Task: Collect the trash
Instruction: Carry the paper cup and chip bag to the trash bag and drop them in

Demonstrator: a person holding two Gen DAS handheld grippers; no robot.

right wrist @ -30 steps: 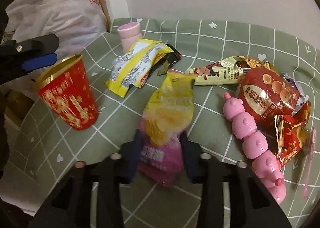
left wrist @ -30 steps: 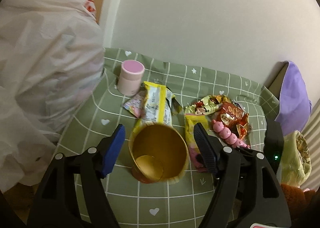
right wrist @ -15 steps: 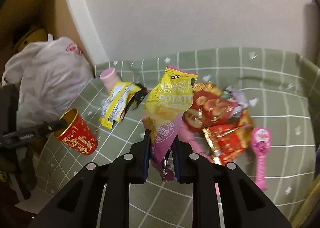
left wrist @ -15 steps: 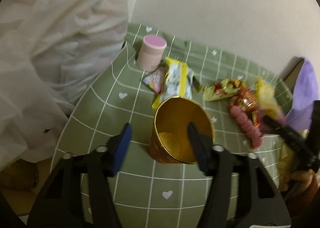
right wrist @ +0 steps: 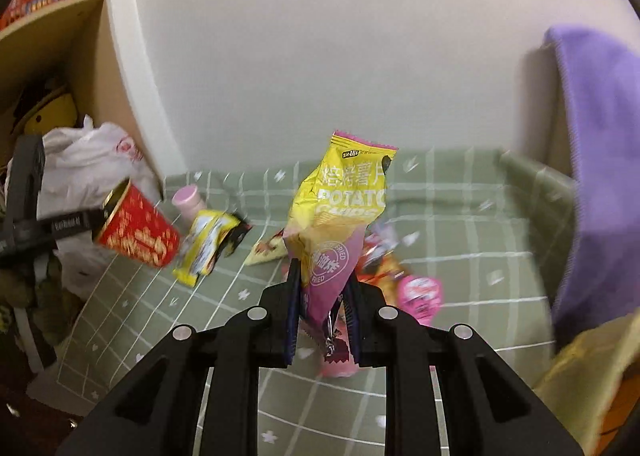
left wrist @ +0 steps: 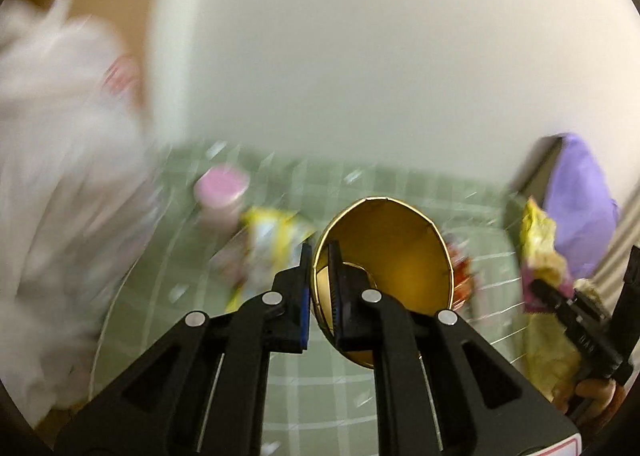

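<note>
Left gripper (left wrist: 318, 288) raised off the green checked tablecloth (left wrist: 304, 408), fingers nearly together and pinching the wall of a paper cup, red outside and gold inside (left wrist: 384, 252): one finger inside the rim, the other outside. Cup lifted and tilted, mouth turned toward the left wrist camera, gold interior and flat bottom on show. Seen from the right wrist view as a red cup with gold print (right wrist: 136, 232), carried aloft at the left edge of the table, close to a crumpled white plastic bag (right wrist: 84, 172) beside a pale shelf unit (right wrist: 120, 68).

Right gripper (right wrist: 322, 308) also raised, fingers narrowly parted and clamped on the lower pink end of a yellow and pink potato chip bag (right wrist: 340, 212). Bag standing upright above the fingers, crinkled, top edge torn open, "POTATO CHIPS" lettering readable. Same bag visible at the right edge of the left wrist view (left wrist: 540, 256), hanging from the black tool.

Left on the cloth: a small pink cylindrical container (right wrist: 188, 200) near the wall, a yellow and white snack wrapper (right wrist: 208, 244) just in front of it, a heap of red and gold wrappers (right wrist: 380, 264) behind the held bag, and a pink packet (right wrist: 420, 292) beside that. Purple cloth (right wrist: 600, 176) draped at the right. Left wrist view heavily blurred away from the cup.
</note>
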